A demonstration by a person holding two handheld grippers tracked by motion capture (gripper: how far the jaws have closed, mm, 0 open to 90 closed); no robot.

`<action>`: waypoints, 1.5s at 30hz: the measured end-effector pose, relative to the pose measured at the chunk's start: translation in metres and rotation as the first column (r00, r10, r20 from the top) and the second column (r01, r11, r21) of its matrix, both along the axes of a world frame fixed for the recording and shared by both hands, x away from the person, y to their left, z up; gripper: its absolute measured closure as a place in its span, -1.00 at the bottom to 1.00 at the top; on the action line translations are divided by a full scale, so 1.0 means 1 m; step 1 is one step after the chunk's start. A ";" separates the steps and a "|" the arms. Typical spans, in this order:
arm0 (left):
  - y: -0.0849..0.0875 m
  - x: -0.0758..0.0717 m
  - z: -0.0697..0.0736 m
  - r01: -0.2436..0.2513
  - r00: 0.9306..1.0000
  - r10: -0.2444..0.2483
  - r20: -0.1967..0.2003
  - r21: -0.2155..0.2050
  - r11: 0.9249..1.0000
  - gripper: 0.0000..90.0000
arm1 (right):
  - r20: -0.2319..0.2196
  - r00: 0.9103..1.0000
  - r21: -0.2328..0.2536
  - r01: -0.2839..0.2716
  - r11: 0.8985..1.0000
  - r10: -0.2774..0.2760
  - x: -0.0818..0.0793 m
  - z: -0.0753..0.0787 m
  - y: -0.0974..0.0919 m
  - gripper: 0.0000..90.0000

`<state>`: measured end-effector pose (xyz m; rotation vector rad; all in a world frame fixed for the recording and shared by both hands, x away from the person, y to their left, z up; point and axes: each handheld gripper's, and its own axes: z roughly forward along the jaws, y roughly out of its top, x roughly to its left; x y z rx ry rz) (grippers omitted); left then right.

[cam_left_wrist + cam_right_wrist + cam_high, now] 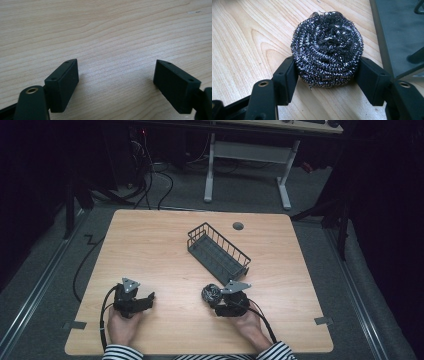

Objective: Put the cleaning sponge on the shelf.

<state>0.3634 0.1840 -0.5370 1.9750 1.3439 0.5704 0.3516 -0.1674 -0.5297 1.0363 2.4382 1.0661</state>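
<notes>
Wooden bench point(150, 245), person's hands at 6 o'clock edge. Right gripper point(327, 75) holds a steel-wool scourer point(327, 48) between its fingers point(285, 78), both pads pressed against the ball's sides; scourer rests on the bench at about 5 o'clock of centre. Dark wire basket point(218, 251) lies just beyond it, near centre, angled. Left gripper point(116, 82) at 7 o'clock, fingers spread wide over bare wood, gripping nothing.

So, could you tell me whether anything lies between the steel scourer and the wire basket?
Nothing visible does. The steel scourer sits between the right gripper jaws, with bare table up to the wire basket beside it.
</notes>
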 end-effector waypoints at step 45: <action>0.000 0.000 0.000 0.000 1.000 0.000 0.000 -0.001 1.000 -0.54 | 0.043 0.999 0.055 -0.021 0.998 0.019 -0.026 0.030 -0.030 -0.14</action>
